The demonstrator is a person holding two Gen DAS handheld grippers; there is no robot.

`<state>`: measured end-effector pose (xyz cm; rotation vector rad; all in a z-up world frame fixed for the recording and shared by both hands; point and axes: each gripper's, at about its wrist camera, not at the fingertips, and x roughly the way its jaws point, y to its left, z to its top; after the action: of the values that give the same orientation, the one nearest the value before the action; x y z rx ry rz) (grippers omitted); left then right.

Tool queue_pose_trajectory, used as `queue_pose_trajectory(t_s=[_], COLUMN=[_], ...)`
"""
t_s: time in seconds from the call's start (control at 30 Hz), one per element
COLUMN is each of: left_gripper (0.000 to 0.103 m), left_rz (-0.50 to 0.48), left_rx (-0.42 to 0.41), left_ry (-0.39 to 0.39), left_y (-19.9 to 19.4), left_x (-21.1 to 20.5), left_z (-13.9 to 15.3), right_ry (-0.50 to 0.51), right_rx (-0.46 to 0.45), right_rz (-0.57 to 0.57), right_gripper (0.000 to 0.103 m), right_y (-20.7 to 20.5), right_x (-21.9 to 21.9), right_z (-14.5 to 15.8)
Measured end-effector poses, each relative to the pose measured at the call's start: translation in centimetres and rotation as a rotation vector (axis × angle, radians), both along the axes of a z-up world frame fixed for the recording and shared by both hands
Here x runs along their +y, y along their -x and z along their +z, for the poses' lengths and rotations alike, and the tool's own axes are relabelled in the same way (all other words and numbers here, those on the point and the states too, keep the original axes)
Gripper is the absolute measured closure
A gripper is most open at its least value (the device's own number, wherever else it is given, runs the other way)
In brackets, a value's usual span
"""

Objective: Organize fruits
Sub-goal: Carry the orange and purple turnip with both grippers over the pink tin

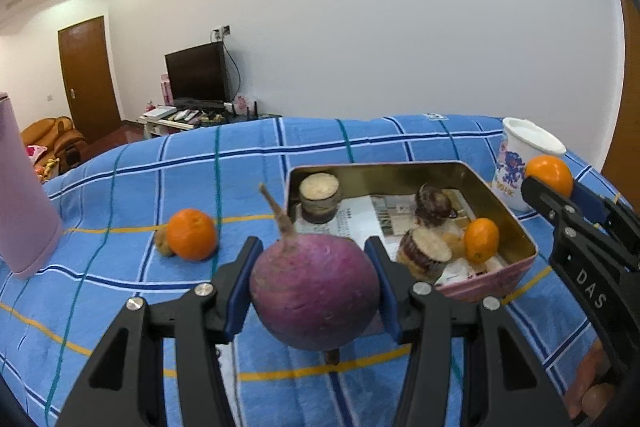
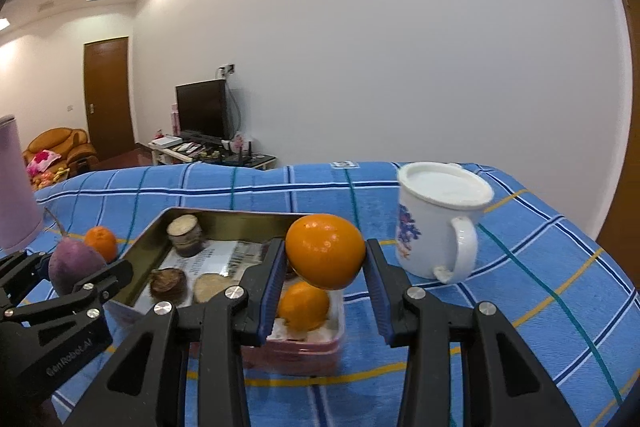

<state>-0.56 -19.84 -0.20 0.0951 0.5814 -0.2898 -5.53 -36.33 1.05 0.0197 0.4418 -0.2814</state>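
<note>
Two things are being carried at once, presumably so both get dropped in one trip. A purple radish [image 1: 314, 287] is pinched between the left gripper [image 1: 314, 291] jaws, an orange [image 2: 325, 251] between the right gripper [image 2: 325, 283] jaws, right above the tin [image 2: 224, 217] just ahead.

Both wrist views look close and slightly downward across the blue checked cloth toward the tin [image 1: 516, 227]: the left view from its near-left side, the right view from its near-right corner [image 2: 336, 311]. Both share it.
</note>
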Motion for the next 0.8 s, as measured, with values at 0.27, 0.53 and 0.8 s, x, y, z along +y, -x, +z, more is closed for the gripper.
queue_pose_trajectory(t_s=[0.27, 0.53, 0.8], left_gripper=[0.049, 0.049, 0.049], left_rz=[-0.045, -0.036, -0.028], left_rx=[-0.005, 0.005, 0.028], left_ry=[0.017, -0.001, -0.038], left_y=[-2.0, -4.6, -6.3], left_x=[-2.5, -4.1, -5.2], left_z=[0.7, 0.6, -0.4], right_ry=[-0.009, -0.008, -0.024], right_rx=[0.023, 0.11, 0.16], right_rz=[-0.04, -0.009, 0.051], right_gripper=[0.062, 0.062, 0.062], right_y=[-0.4, -4.2, -6.2], right_x=[-1.6, -2.4, -1.8], right_z=[-0.1, -0.3, -1.6])
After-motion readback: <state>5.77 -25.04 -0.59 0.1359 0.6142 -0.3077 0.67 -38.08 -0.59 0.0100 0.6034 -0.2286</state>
